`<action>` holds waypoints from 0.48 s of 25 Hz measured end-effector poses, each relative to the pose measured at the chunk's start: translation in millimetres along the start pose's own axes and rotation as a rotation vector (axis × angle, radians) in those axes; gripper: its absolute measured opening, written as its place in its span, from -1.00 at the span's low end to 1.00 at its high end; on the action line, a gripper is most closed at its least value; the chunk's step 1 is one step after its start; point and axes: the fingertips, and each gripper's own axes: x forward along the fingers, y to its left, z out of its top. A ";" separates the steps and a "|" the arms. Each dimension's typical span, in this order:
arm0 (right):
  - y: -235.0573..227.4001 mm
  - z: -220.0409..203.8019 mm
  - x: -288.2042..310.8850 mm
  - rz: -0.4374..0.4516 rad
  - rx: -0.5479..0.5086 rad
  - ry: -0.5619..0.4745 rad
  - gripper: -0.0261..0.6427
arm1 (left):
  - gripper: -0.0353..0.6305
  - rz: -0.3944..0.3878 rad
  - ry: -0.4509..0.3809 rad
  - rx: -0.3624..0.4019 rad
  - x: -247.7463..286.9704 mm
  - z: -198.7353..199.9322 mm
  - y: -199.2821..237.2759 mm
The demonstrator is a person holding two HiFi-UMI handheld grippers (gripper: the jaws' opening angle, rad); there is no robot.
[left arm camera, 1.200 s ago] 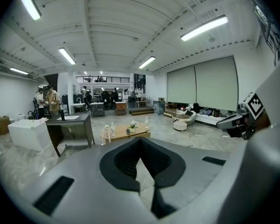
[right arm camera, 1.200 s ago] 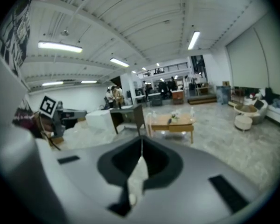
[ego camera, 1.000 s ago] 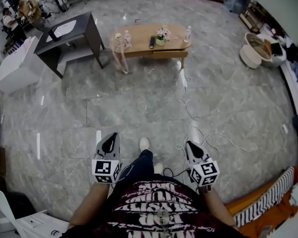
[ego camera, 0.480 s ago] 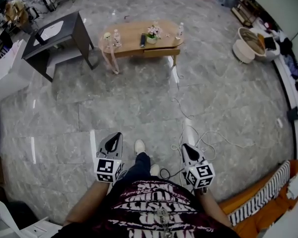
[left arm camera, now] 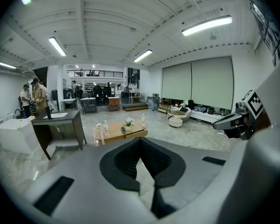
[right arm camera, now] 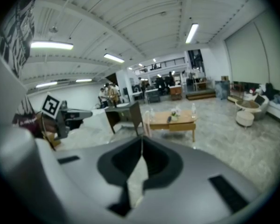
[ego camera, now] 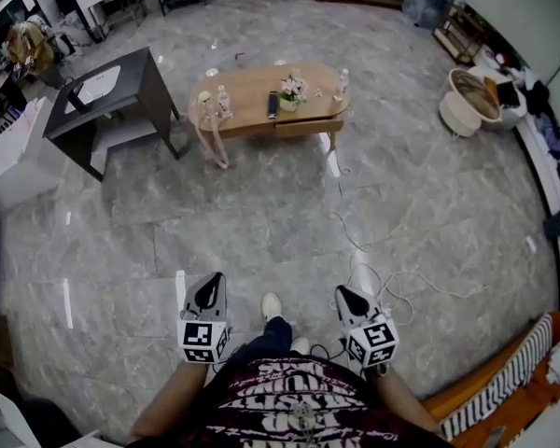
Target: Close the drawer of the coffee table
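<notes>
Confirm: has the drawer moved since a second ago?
No. The drawer still juts out from the table's front by the same amount.

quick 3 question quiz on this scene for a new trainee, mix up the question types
1. True or false: the left gripper and the right gripper are touching the coffee table.
2. What is between the left gripper's fingers? A) a bottle B) nothing, they are shut C) a drawer handle
3. In the head view, which piece of furniture stands just left of the coffee table?

Key
1. False: both grippers are held far back from it, with a wide stretch of floor between.
2. B
3. The dark desk.
</notes>
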 end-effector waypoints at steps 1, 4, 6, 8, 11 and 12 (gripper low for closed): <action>-0.5 2.1 5.7 0.002 0.004 -0.001 -0.82 | -0.82 0.009 0.007 -0.001 1.5 -1.4 5.3; -6.5 8.5 21.5 0.005 0.012 -0.007 -0.82 | -0.82 0.026 0.007 -0.002 10.3 1.5 16.9; -9.1 16.7 31.9 0.011 0.004 -0.010 -0.82 | -0.82 0.036 -0.002 -0.006 19.0 8.5 24.9; -10.0 26.4 40.2 0.011 -0.013 -0.018 -0.82 | -0.82 0.040 -0.011 -0.013 28.9 14.6 32.6; -18.3 43.9 45.9 -0.014 -0.040 -0.039 -0.82 | -0.82 0.012 -0.027 -0.007 50.4 27.3 33.2; -22.9 48.9 45.2 -0.028 -0.042 -0.043 -0.82 | -0.82 -0.004 -0.032 -0.002 57.6 32.5 30.4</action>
